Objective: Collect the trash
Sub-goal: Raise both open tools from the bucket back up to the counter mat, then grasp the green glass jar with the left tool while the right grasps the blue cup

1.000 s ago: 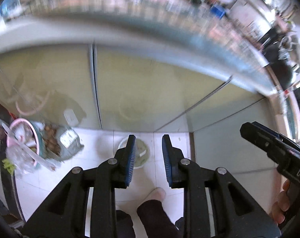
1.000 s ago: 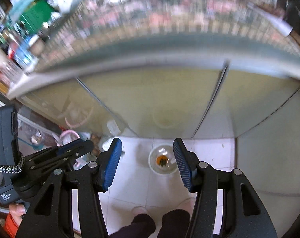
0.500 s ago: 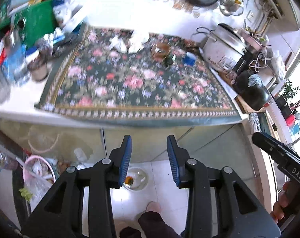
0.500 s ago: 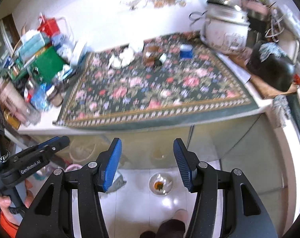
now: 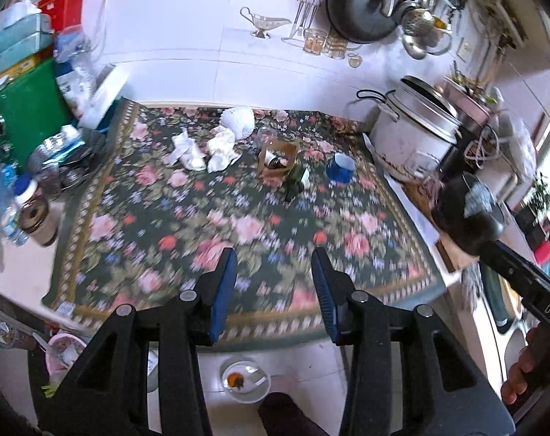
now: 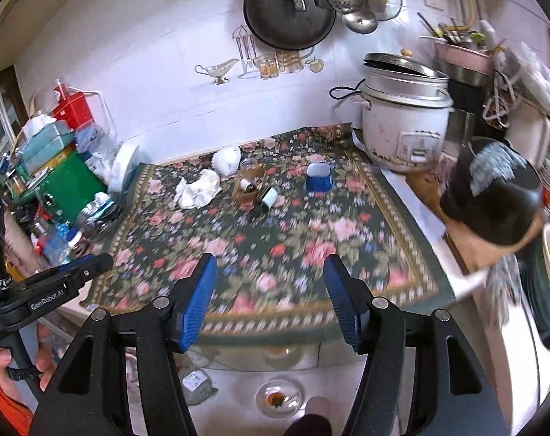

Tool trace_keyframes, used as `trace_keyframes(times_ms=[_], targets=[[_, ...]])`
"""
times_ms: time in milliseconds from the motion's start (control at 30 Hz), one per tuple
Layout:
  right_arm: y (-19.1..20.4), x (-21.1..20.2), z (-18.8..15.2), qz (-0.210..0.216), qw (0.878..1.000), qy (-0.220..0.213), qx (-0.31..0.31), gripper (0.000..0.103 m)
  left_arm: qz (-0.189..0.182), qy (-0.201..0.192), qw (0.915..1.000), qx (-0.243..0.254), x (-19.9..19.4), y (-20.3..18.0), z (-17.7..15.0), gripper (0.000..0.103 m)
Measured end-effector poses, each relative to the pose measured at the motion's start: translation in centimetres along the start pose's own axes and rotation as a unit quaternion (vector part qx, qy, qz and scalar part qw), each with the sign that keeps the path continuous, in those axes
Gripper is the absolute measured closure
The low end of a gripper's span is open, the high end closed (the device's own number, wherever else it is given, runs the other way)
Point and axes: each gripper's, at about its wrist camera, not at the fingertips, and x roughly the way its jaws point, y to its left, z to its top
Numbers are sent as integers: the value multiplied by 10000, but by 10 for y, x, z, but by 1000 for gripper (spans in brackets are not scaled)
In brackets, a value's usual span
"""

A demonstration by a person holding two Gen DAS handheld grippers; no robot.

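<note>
Crumpled white tissues (image 5: 202, 152) (image 6: 198, 189) lie at the back of a floral cloth (image 5: 238, 225) (image 6: 275, 239) on the counter. Beside them are a small brown box (image 5: 276, 160) (image 6: 249, 187), a tipped dark bottle (image 5: 296, 181) (image 6: 267, 196) and a blue cup (image 5: 340, 167) (image 6: 318, 178). My left gripper (image 5: 275, 290) hangs over the cloth's near edge, jaws opening with nothing between them. My right gripper (image 6: 271, 298) is likewise opening and holds nothing. On the floor below stands a white bowl (image 5: 244, 378) (image 6: 278, 396) with an orange scrap in it.
A white rice cooker (image 5: 412, 138) (image 6: 402, 127) stands at the back right, with a dark round object (image 6: 492, 203) nearer. A green box (image 5: 24, 116), jars and bottles crowd the left. A pink bin (image 5: 62, 352) sits on the floor. A wok (image 6: 285, 11) hangs on the wall.
Both grippers have risen from facing the cabinet doors and floor to looking over the counter top. Both pairs of jaws stand wider apart than before.
</note>
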Motion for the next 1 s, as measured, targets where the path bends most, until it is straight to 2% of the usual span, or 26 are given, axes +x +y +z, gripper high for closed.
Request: trace_keyframes(times_ms=[233,367,567,800,1000], targets=[[-48,66,64,251,9988,341,-252,46,169,123,9992,-343,76,-27,64,60],[-77,111,87,332,9977,554,-225,46,210,406,9979,-455,128,-38,86,60],[-110,160,101,424,9949,909,139,46,280,934,9951,-177,204,-52,106,60],[-127,204,106,34,9923,1178,383,46,88,1539,9877,280,292,-61,119,60],[-129,241,114,-206,9876,1395,688,46,-83,1993,9784,535,343,-51,121,60]])
